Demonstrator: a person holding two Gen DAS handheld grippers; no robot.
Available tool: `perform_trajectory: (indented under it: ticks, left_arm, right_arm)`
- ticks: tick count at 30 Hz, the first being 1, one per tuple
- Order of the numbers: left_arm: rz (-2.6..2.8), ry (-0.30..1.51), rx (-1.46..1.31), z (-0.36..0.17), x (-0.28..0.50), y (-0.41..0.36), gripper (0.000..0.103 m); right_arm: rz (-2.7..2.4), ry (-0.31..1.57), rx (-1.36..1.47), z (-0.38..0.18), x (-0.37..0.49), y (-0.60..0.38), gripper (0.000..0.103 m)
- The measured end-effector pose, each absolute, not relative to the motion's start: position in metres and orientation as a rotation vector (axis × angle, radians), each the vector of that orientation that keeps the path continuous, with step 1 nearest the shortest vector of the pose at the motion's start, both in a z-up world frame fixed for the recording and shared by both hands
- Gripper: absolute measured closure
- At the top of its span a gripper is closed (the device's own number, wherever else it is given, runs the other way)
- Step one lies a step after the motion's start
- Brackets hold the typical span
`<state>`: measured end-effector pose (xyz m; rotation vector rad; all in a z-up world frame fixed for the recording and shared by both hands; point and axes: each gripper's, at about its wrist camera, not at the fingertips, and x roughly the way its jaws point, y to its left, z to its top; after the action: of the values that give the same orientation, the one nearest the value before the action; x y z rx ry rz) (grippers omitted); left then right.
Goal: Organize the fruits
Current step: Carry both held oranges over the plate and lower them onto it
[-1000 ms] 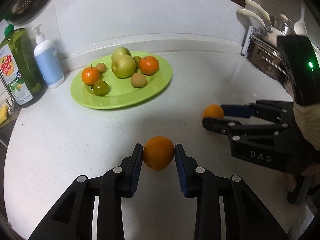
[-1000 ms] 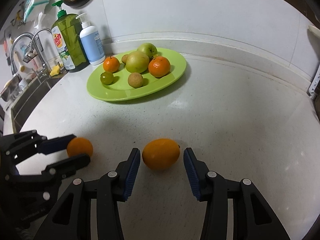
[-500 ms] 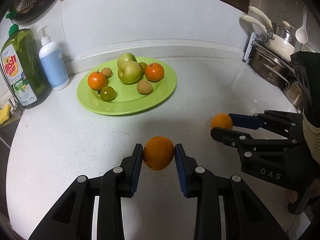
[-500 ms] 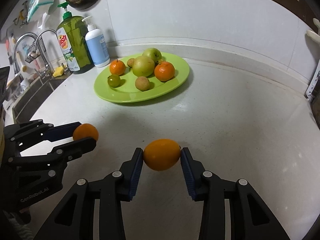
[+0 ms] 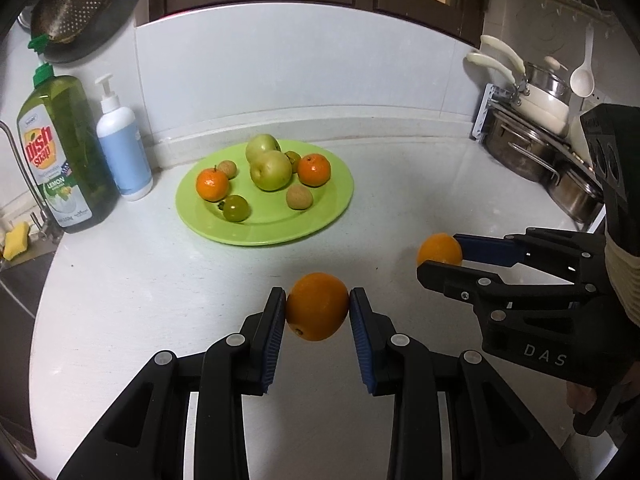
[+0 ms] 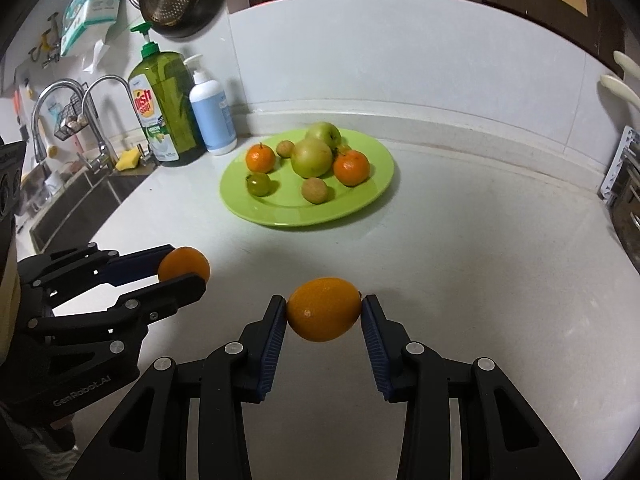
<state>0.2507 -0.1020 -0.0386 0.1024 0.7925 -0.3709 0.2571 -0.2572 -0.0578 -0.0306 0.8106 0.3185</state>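
While both grippers hang above the white counter (image 5: pixel 120 300), each clamps a fruit. Left gripper (image 5: pixel 318 312): pads closed on a round orange (image 5: pixel 317 306), held off the surface. Right gripper (image 6: pixel 324 316): pads closed on an oval orange (image 6: pixel 324 309), also lifted. Green plate (image 5: pixel 320 216) sits farther back, near the wall, carrying two tangerines, two green apples and several small fruits. Dish soap bottle (image 5: pixel 60 152) and pump bottle (image 5: pixel 122 148) stand left of the plate.

Dish soap bottle (image 5: pixel 64 156) beside lotion pump (image 5: pixel 124 152); pots (image 5: pixel 532 136) opposite.
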Motion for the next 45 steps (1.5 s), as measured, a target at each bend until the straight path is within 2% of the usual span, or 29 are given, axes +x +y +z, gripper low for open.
perform_trajectory:
  ticks: [22, 32, 45]
  left_arm:
    - [-0.41, 0.67, 0.125, 0.002, 0.258, -0.032, 0.07]
    - [-0.439, 0.642, 0.135, 0.009, 0.296, -0.021, 0.07]
    - [-0.492, 0.671, 0.151, -0.006, 0.358, -0.038, 0.07]
  right_arm:
    - [0.259, 0.727, 0.006, -0.016, 0.245, -0.192, 0.063]
    - [0.236, 0.704, 0.022, -0.008, 0.268, -0.178, 0.063]
    - [0.206, 0.745, 0.027, -0.023, 0.327, -0.182, 0.063]
